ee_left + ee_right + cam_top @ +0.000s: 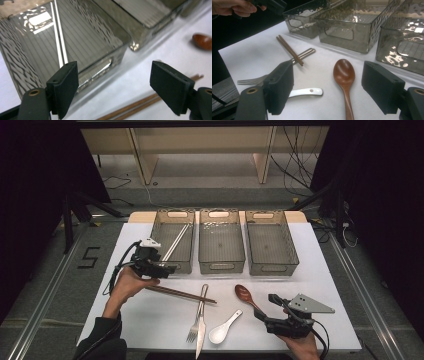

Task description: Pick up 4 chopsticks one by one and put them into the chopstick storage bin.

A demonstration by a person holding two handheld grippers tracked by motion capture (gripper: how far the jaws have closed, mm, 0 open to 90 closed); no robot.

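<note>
We see a white table [150, 320] bearing three clear bins [221, 247] in a row; the leftmost holds pale chopsticks [176, 241]. Before them lie brown chopsticks [180, 293] crossing a fork [199, 312], then a knife [200, 337], a white spoon [224, 327] and a wooden spoon [246, 295]. The left gripper [113, 87], jaws apart and empty, hovers near the leftmost bin's front wall. The right gripper [327, 90], jaws likewise apart, straddles the wooden spoon's handle.
</note>
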